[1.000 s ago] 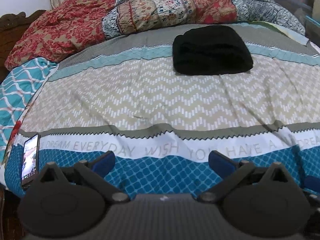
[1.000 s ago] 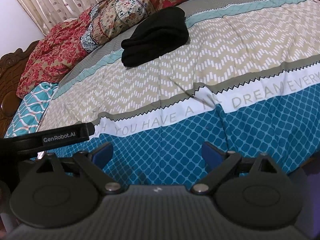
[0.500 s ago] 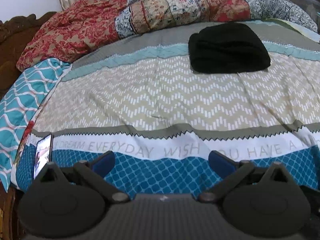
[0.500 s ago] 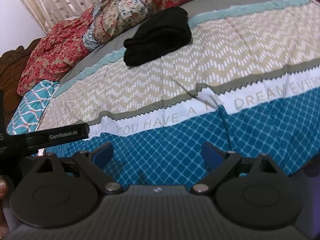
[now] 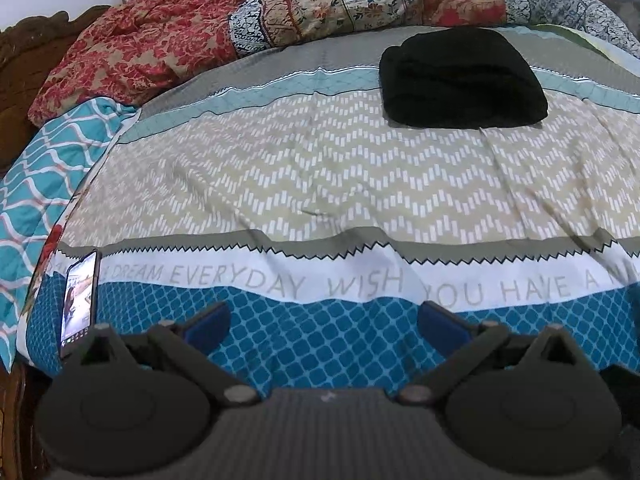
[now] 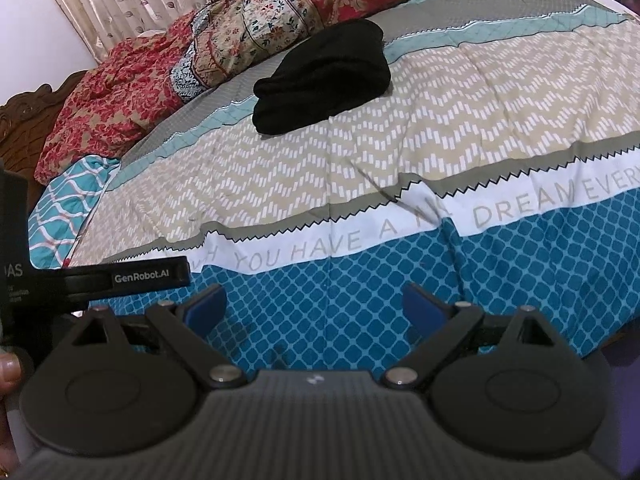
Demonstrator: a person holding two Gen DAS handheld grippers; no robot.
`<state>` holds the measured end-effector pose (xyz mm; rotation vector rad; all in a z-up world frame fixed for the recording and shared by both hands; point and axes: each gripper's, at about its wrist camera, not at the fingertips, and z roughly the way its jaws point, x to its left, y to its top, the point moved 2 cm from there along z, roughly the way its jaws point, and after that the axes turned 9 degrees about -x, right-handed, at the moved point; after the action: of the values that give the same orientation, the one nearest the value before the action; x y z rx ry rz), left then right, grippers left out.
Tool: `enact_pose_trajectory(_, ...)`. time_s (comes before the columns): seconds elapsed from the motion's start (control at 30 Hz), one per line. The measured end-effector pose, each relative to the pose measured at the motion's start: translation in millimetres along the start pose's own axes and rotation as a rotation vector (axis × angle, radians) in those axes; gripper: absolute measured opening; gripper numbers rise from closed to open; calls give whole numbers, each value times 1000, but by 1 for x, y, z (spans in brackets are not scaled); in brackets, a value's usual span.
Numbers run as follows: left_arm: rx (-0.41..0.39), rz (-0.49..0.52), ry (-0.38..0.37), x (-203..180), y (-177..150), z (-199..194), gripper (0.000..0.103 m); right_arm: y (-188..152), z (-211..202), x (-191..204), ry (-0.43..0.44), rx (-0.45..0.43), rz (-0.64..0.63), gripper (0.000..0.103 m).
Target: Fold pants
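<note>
The black pants [image 5: 462,78] lie folded into a compact bundle on the far part of the bed [image 5: 320,184], across the grey and pale-teal stripes of the patterned bedspread and just in front of the heaped floral quilt [image 5: 280,12] — in the right wrist view the same bundle [image 6: 324,76] sits left of centre, well beyond the fingers. The left gripper [image 5: 322,322] hovers over the near blue-lattice edge of the bedspread, its blue-padded fingers [image 5: 208,322] spread wide and grasping nothing. The right gripper [image 6: 314,304] is likewise released, fingers [image 6: 418,304] parted over the same blue band, empty. Both are well apart from the pants. A smartphone [image 5: 80,300] with a lit screen rests at the near left corner of the bed, beside a teal wave-patterned pillow [image 5: 44,168]. In the right wrist view the black body of the other device, lettered "GenRobot.AI" [image 6: 142,278], reaches in from the left — a fingertip [image 6: 8,368] shows at the frame's left edge.
</note>
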<state>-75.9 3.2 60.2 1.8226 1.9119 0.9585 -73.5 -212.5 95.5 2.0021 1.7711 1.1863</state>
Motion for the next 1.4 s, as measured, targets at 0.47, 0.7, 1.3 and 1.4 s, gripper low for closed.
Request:
enact_pose_trajectory(0.47,-7,-26,-86,-6,4,-7,103,3,-2,-3,-13,-23,4,96)
enact_pose_trajectory(0.7,4,-30,-103,-6,4,-6,103,4,-1,-4,-14,-18,6,96)
enact_pose_trajectory(1.3,10,-26,-154,-12,3,-8,103,3,3,-7,-17,-4,17,96)
enact_pose_trajectory(1.4,24,-33,-160,-13,1,-6,103,3,3,-8,-19,0,21,96)
